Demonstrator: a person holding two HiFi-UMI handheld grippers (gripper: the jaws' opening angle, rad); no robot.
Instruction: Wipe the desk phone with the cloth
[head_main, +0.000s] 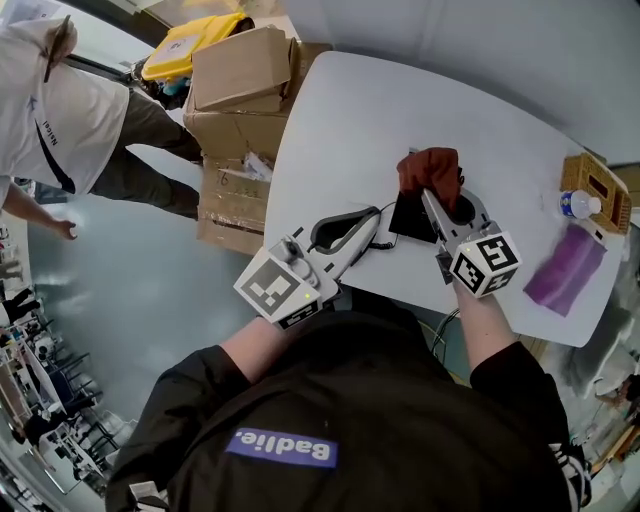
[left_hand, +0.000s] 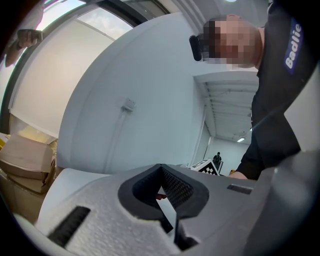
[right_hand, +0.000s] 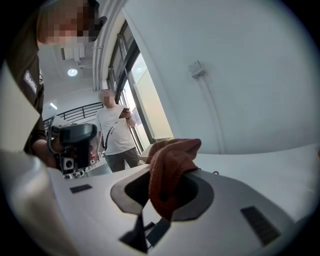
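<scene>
On the white table (head_main: 400, 110) lies a black desk phone (head_main: 408, 220), with its cord (head_main: 378, 246) trailing toward the near edge. My right gripper (head_main: 429, 193) is shut on a red-brown cloth (head_main: 430, 168), which hangs bunched over the phone's far end. In the right gripper view the cloth (right_hand: 170, 170) spills out of the jaws of the right gripper (right_hand: 150, 226). My left gripper (head_main: 375, 218) lies low with its tips at the phone's left edge. Its jaws look shut with nothing between them in the left gripper view (left_hand: 168, 216). The cloth and grippers hide most of the phone.
Cardboard boxes (head_main: 240, 75) and a yellow case (head_main: 190, 40) stand off the table's left side. A person in a white shirt (head_main: 60, 110) stands further left. A water bottle (head_main: 578, 204), a woven basket (head_main: 598, 186) and a purple cloth (head_main: 566, 266) sit at the table's right end.
</scene>
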